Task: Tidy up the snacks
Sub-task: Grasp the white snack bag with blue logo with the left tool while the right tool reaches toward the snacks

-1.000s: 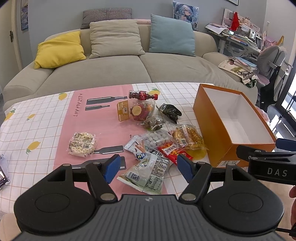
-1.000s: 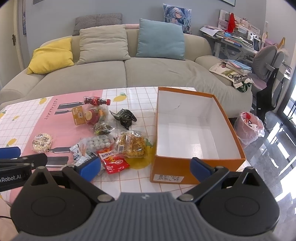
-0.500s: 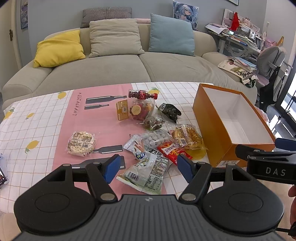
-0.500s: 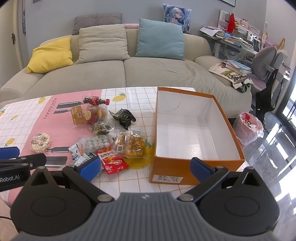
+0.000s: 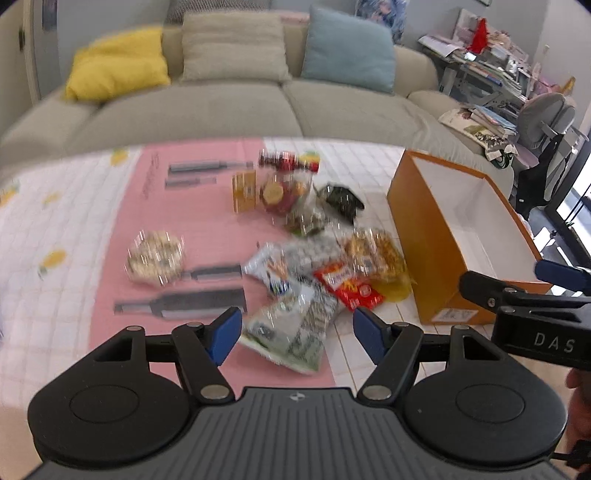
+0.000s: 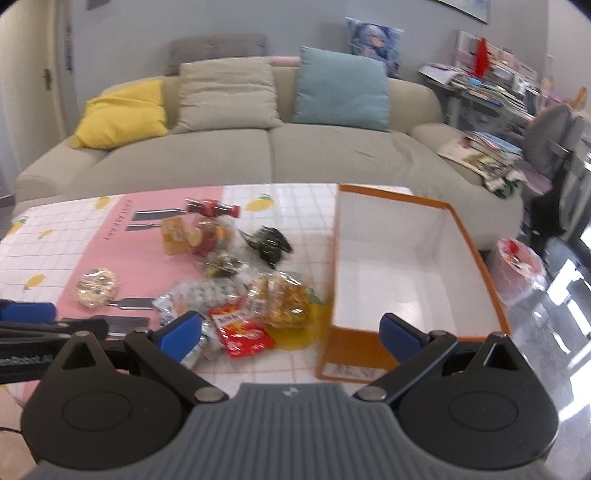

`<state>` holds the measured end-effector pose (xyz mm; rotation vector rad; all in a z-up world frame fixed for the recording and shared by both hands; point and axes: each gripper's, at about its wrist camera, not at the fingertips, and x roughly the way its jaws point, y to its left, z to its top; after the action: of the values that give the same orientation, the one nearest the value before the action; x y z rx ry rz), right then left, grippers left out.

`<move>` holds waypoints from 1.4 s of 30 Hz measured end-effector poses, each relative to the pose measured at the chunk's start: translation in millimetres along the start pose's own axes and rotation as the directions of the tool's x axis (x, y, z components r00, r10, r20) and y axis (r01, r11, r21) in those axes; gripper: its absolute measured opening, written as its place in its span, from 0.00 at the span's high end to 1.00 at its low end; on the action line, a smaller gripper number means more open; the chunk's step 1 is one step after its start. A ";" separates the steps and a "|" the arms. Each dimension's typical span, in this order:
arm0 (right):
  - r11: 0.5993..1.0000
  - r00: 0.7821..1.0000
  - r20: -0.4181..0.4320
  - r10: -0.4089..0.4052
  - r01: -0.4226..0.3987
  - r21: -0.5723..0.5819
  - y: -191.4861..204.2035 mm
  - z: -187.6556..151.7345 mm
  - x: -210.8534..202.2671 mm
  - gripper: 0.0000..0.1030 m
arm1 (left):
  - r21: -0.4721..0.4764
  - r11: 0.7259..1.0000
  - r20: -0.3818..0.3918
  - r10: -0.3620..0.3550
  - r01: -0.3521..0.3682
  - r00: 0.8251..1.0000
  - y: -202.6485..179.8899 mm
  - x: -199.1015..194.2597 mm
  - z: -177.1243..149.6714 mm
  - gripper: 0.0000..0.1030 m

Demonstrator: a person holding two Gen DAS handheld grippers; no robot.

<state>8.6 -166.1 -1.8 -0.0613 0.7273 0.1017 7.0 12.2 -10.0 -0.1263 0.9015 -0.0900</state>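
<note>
We hold the left hand-held gripper (image 5: pixel 297 334) wide apart just before the snack pile (image 5: pixel 314 273); the right hand-held gripper (image 6: pixel 291 334), equally wide, faces the orange box (image 6: pixel 354 363).

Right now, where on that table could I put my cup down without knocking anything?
The orange box is empty inside. Bare cloth lies left of the round rice cake pack, on the white grid. It is crowded between the red bottle and the red packet, beside the box.

Beige sofa (image 6: pixel 269 147) against grey wall (image 6: pixel 295 29).
</note>
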 end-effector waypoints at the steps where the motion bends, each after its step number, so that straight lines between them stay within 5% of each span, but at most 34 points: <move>1: 1.000 1.000 0.002 0.016 -0.016 -0.013 2.0 -0.1 2.5 0.03 | -0.018 1.000 -0.019 -0.009 0.009 1.000 4.3 4.0 0.0 0.29; 3: 0.998 0.999 0.018 0.043 -0.042 -0.038 6.5 -1.3 7.8 0.06 | -0.033 0.999 -0.043 -0.012 0.011 0.999 8.9 11.7 -1.3 0.33; 6: 0.994 0.998 0.009 0.065 -0.064 -0.091 15.1 -4.8 19.5 0.31 | -0.028 1.000 -0.073 0.000 -0.002 0.997 12.5 24.5 -2.5 0.37; 12: 0.982 0.983 -0.069 0.167 -0.173 -0.080 17.2 -13.1 53.1 0.63 | 0.018 1.000 -0.116 -0.005 0.007 0.993 8.4 49.4 1.3 0.22; 25: 0.967 0.966 -0.142 0.218 -0.233 -0.102 10.0 4.4 124.2 0.60 | 0.196 0.981 -0.222 0.042 0.002 0.974 -10.1 114.8 13.4 0.15; 37: 0.965 0.962 -0.156 0.225 -0.242 -0.099 13.2 11.2 159.8 0.50 | 0.330 0.943 -0.239 0.110 -0.025 0.965 -19.4 154.8 6.2 0.08; 42: 0.963 0.957 -0.175 0.233 -0.252 -0.095 16.2 8.1 169.4 0.50 | 0.285 0.958 -0.235 0.057 0.012 0.970 -15.3 159.0 5.7 0.23</move>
<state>137.8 -137.1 -108.9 -0.0923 0.8901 0.3784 109.3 -23.4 -127.5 0.1681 1.1231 -0.2167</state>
